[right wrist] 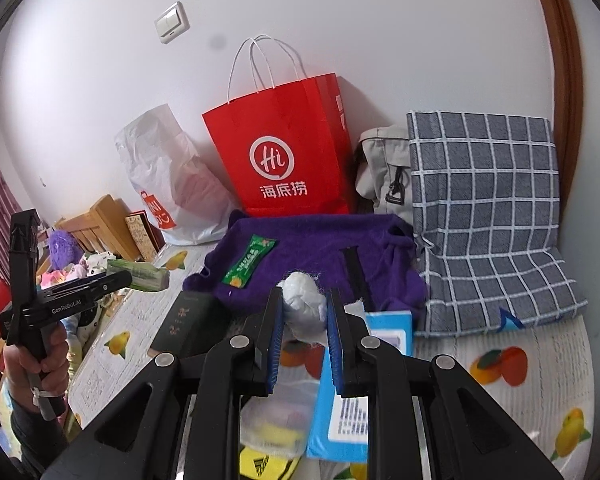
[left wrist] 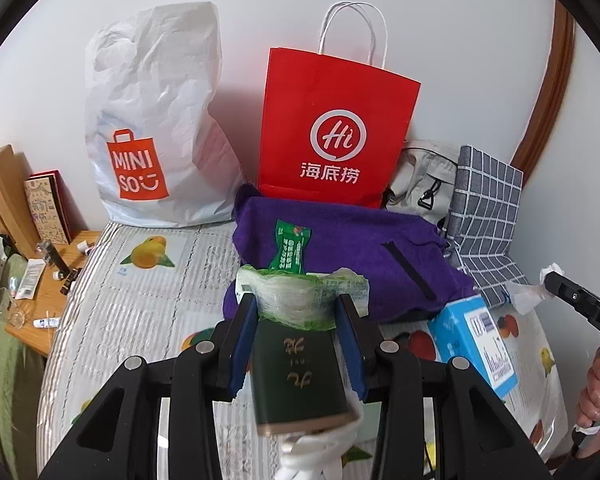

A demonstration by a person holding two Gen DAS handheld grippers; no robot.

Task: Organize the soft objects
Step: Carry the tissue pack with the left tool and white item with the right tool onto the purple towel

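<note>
A: Left wrist view first. What has the left tool (left wrist: 298, 312) got?

B: Its 2 blue pads are clamped on a soft pack (left wrist: 300, 292) in crinkly clear and pale green wrap. The pack is up in the air over a dark green box (left wrist: 300, 380) with gold lettering, which lies on the bed (left wrist: 140, 312).

A: And the right tool (right wrist: 304, 312)?

B: From its own camera, it is closed on a whitish plastic wad (right wrist: 304, 308), pinched between the pads. Under it sits a blue box (right wrist: 344, 392) and a clear bag (right wrist: 276, 416) with something yellow inside, too blurred to name.

A: What lies behind them?

B: A purple sweater (left wrist: 340, 248), spread flat on the fruit-print bed cover. A green sachet (left wrist: 290, 248) rests on top of it. In the right wrist view the pack shows at the left, held out beside the sweater, above the bed's edge.

A: And along the wall?

B: A white Miniso bag (left wrist: 152, 128) at the left, upright and crumpled. Just beside it a red paper bag (left wrist: 332, 128) with white handles, its base touching the sweater. Then a grey backpack (right wrist: 384, 168), and a checked cushion (right wrist: 488, 216) leaning in the corner.

A: Anything off the bed?

B: A wooden worktop (left wrist: 52, 300) at the left with small tubes and a glass, near a book (left wrist: 48, 208) propped against the wall.
</note>
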